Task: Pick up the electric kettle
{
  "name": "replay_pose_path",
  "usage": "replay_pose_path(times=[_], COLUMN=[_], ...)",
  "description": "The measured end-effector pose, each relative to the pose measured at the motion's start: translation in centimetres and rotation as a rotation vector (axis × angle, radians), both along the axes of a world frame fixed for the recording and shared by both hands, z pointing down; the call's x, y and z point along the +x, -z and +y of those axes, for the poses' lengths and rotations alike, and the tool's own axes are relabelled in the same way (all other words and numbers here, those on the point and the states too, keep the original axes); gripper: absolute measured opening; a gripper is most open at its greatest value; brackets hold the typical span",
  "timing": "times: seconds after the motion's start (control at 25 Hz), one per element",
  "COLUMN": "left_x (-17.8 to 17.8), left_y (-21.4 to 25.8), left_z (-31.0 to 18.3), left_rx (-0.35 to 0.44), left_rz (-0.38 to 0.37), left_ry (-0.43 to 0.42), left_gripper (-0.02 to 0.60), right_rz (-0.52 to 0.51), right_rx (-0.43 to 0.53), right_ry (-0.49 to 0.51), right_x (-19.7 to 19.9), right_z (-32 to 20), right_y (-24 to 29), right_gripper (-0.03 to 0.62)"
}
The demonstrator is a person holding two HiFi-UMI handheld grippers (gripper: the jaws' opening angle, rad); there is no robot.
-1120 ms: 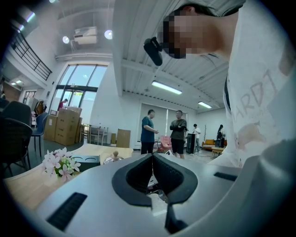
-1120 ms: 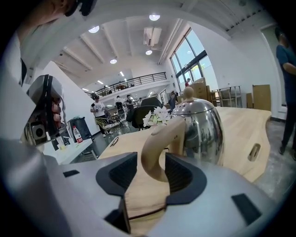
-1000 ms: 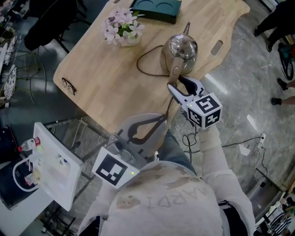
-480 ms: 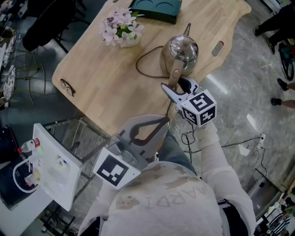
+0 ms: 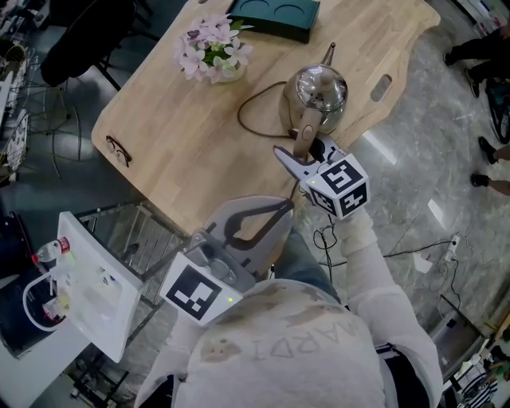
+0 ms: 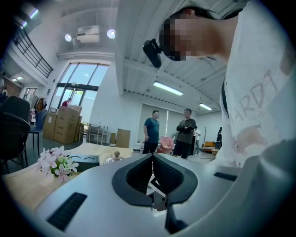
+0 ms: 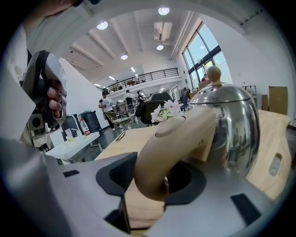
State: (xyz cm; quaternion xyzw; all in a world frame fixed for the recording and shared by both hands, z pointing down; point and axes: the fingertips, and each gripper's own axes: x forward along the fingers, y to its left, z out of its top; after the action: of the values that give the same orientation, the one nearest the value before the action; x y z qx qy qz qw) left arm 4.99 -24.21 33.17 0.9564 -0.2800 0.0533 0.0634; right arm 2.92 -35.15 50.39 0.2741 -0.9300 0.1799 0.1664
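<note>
The steel electric kettle (image 5: 317,92) stands near the right edge of the wooden table (image 5: 183,135), its tan handle (image 5: 303,137) pointing toward me. My right gripper (image 5: 304,153) is at that handle, open, with one jaw on each side. In the right gripper view the handle (image 7: 175,148) fills the gap of the right gripper (image 7: 152,178), and the kettle body (image 7: 231,125) is just behind. My left gripper (image 5: 280,213) hangs shut and empty off the table's near edge. In its own view the left gripper (image 6: 151,162) has its pads together.
A black cord (image 5: 253,107) loops from the kettle across the table. A vase of pink flowers (image 5: 213,49), a dark green tray (image 5: 271,14) and glasses (image 5: 119,149) also lie there. A wire rack (image 5: 147,235) and a white cart (image 5: 96,287) stand at the left. People's feet (image 5: 478,48) show at the far right.
My right gripper has moved forward and left toward the kettle, so its jaws now straddle the handle. The left gripper has stayed put.
</note>
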Motion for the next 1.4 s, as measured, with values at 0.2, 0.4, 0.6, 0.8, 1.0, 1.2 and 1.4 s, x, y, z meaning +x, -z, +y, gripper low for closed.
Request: replay_pose_path(times=[0.2,0.4,0.6,0.8,1.0,1.2,1.4], left_x=[-0.1,0.0,0.2,0.1,-0.4,-0.8,-0.8], left_y=[-0.1,-0.2,-0.2,0.1,0.4,0.7,1.3], left_z=[-0.4,-0.5,-0.4,0.0,0.7,1.4,2.7], left_rx=[-0.001,-0.004,0.002,0.011,0.014,0.028,0.042], left_rz=[0.001,-0.003,-0.010,-0.016,-0.034,-0.054,-0.059], left_ry=[0.008,0.011,0.010,0.018,0.034,0.044,0.035], left_gripper=[0.014,0.014,0.014,0.014,0.014,0.014,0.014], right_rz=[0.021,0.030,0.023,-0.014,-0.030,-0.039,-0.047], right_rx=[0.017,0.041,0.060,0.087,0.105,0.150,0.178], right_ry=[0.017,0.005,0.014,0.003,0.008,0.004,0.011], right_x=[-0.6,-0.6,-0.6,-0.2,-0.3,-0.2,0.0], right_z=[-0.2,-0.6,-0.6,-0.7,-0.5,-0.1,1.1], right_y=[-0.4,-0.3,-0.3,0.3,1.3,3.2,5.3], right_gripper=[0.170,0.126,0.120,0.118,0.118,0.120,0.120])
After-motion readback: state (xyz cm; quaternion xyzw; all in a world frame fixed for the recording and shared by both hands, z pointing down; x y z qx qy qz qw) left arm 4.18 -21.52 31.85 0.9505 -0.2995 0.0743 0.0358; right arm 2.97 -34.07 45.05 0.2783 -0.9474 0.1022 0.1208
